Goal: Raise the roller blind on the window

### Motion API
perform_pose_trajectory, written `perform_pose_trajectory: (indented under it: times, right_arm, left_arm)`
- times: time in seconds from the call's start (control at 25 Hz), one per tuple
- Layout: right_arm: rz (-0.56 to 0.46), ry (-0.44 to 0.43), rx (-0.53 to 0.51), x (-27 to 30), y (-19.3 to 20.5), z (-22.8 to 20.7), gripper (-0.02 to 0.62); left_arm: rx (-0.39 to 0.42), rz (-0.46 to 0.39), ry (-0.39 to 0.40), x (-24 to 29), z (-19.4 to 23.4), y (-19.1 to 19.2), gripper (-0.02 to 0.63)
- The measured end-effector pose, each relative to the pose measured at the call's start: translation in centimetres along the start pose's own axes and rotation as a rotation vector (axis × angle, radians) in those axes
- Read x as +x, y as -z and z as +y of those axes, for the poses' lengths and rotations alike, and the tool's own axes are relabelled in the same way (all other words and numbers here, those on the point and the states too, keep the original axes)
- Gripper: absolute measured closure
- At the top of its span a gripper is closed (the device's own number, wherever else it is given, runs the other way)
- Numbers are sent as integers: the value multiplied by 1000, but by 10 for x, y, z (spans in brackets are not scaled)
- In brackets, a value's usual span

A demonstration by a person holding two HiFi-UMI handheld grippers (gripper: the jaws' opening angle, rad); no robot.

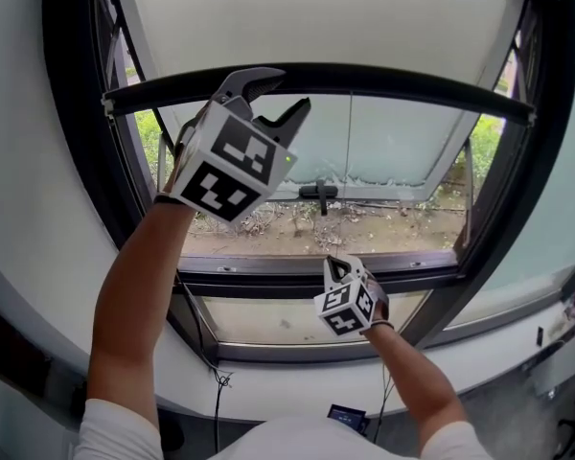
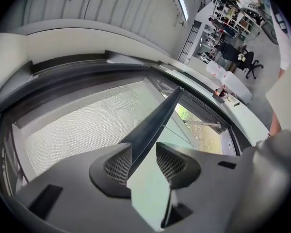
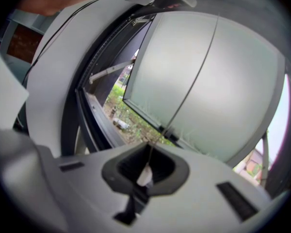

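The roller blind (image 1: 316, 12) covers the upper part of the window, and its dark bottom bar (image 1: 412, 86) runs across the head view. My left gripper (image 1: 284, 92) is raised to that bar. In the left gripper view the bar (image 2: 157, 118) passes between the jaws of the left gripper (image 2: 144, 161), close against one pad, with a gap to the other, so the jaws stand open around it. Lower down, in front of the window frame, my right gripper (image 1: 343, 264) is shut on the thin pull cord (image 3: 189, 89). The cord's small white end piece (image 3: 145, 174) sits between the jaws of the right gripper (image 3: 146, 166).
Behind the blind an outward-tilted window sash with a black handle (image 1: 318, 192) stands open over leaf-strewn ground. The dark window frame (image 1: 297, 278) and a pale sill lie below. A black cable (image 1: 216, 391) hangs under the sill. The left gripper view shows an office chair (image 2: 250, 62) behind.
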State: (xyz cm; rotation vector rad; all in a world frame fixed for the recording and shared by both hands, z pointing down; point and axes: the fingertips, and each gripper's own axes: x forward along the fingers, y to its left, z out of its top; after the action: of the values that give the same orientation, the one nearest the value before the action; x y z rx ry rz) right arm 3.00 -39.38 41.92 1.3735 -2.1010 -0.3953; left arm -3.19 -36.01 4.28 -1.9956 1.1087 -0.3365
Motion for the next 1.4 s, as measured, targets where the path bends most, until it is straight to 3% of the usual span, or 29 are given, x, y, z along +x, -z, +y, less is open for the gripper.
perform_pose_trajectory:
  times: [0.24,0.48,0.92,1.4]
  right_arm:
    - [-35,16,-19,-11,-17,-7,574]
    - [-49,6,-17,-21,-30,-10,574]
    - [-70,24,13,-34,-31,-13,574]
    - [-85,43,29,-46,-29,-14,574]
  left_arm:
    - [-90,-117,-57,-17,7,-17,449]
    - [-235,-179,-60,-40,-7,-12,449]
    - [-393,-189,-61,-70,-49,27,449]
    - [-473,-185,-49,-87,-79,51,449]
